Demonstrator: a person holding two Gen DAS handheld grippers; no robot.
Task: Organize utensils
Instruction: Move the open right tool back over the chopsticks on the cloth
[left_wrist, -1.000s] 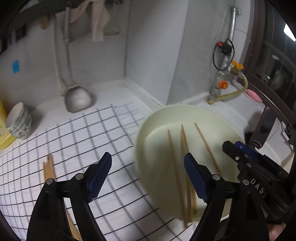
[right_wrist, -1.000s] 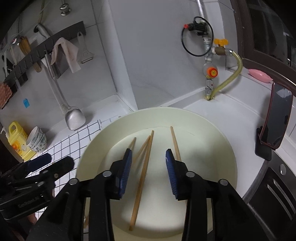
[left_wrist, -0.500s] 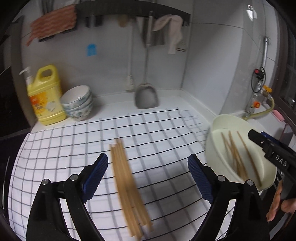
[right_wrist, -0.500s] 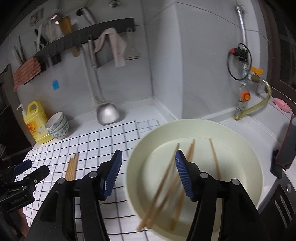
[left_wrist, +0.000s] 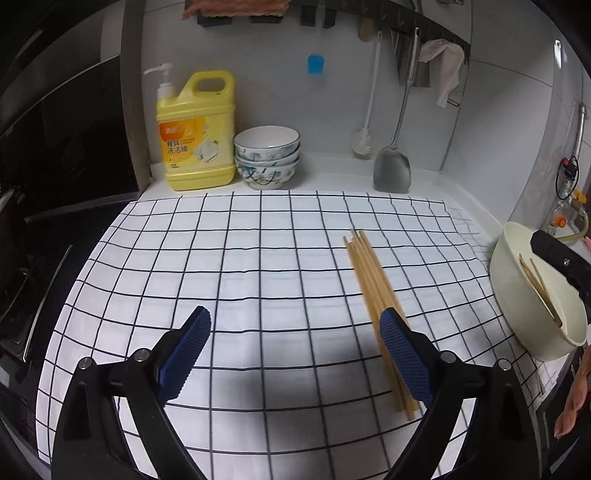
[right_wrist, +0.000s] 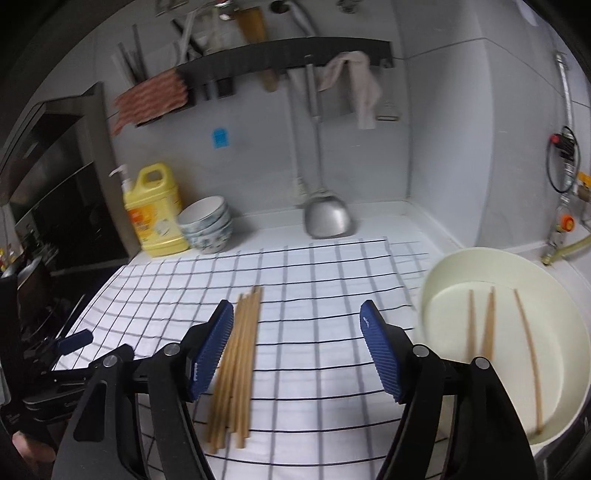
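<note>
Both grippers, left gripper (left_wrist: 295, 328) and right gripper (right_wrist: 297, 321), have just been opening wider and hold nothing. Three chopsticks (right_wrist: 489, 325) lie in one basin (right_wrist: 443, 273) at 3 o'clock. A bundle of chopsticks (right_wrist: 236, 354) lies on the checked cloth (right_wrist: 314, 273); the count is unclear.
</note>
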